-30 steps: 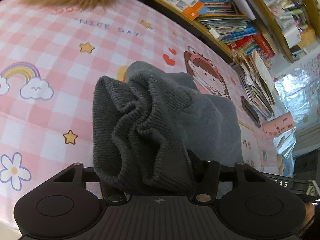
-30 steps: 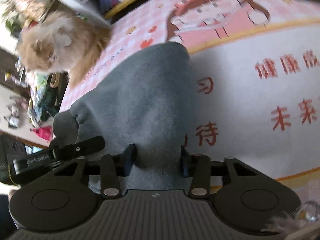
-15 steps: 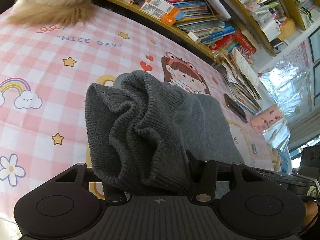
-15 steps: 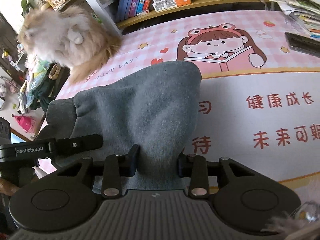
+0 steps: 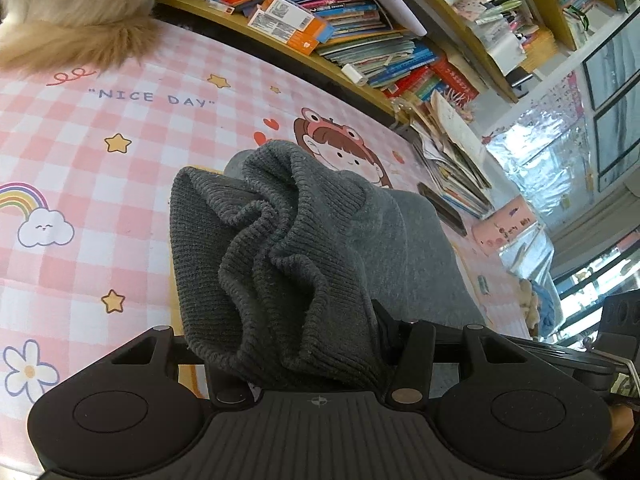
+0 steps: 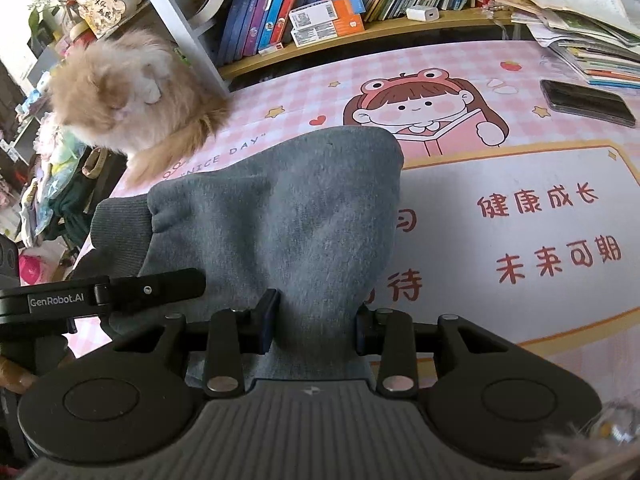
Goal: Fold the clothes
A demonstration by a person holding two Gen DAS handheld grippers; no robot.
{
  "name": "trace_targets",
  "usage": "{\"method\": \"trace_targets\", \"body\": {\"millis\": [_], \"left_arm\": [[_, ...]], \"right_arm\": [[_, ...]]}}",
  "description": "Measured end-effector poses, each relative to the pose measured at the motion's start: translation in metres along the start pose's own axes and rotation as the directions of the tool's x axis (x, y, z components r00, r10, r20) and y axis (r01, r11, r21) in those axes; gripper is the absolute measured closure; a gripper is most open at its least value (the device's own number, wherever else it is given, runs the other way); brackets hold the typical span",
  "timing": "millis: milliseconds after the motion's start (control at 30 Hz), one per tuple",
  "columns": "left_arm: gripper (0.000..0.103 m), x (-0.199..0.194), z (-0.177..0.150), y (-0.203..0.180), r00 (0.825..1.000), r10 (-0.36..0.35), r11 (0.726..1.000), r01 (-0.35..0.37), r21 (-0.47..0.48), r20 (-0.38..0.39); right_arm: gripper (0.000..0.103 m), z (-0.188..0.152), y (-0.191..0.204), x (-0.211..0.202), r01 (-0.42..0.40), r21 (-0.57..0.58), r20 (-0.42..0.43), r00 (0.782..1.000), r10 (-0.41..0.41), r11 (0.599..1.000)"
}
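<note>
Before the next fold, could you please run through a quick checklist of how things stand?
1. Left tongs gripping the ribbed cuff: ok.
2. Right tongs gripping the grey garment: ok.
3. Garment flat: not ok, bunched and lifted.
4. Cat clear of the mat: not ok, sitting on its far corner.
5. Phone clear of garment: ok.
6. Hidden lower garment edge: cannot tell.

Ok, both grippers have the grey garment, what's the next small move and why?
Probably carry the grey garment forward and lay it down on the pink mat. The left gripper clamps its ribbed end, the right gripper its smooth part, and the mat ahead is bare, with the cat off to the side.
</note>
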State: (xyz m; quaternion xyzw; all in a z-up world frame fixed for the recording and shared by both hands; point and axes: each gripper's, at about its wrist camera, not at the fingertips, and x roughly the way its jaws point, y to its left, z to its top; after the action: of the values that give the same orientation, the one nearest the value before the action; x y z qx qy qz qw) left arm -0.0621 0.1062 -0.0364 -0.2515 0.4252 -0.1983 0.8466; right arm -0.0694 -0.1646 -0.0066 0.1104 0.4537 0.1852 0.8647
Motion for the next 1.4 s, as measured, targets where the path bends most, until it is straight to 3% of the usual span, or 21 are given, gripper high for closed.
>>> {"method": "trace_targets", "body": {"millis": [600, 967, 1400], "left_arm": [[0.053, -0.014, 0.001, 0.018, 1.000, -0.020, 1.000, 0.020, -0.023, 0.013], [0.053, 0.011, 0.016, 0.006, 1.000, 0.014, 0.999, -0.014, -0.036, 0.012], [0.053, 0.071, 0.067, -0.028, 0.999, 0.037, 0.999, -0.036, -0.041, 0.025]], "right_arm": [[0.070, -0.004, 0.029, 0.004, 0.024, -0.019, -0.005, 1.000, -0.024, 1.000], [0.070, 0.016, 0.002, 0.019, 0.001, -0.025, -0.026, 1.000, -0.002, 1.000], [0.070, 0.083, -0.067, 0.036, -0.052, -0.042, -0.003, 0.999, 0.052, 0.998]]}}
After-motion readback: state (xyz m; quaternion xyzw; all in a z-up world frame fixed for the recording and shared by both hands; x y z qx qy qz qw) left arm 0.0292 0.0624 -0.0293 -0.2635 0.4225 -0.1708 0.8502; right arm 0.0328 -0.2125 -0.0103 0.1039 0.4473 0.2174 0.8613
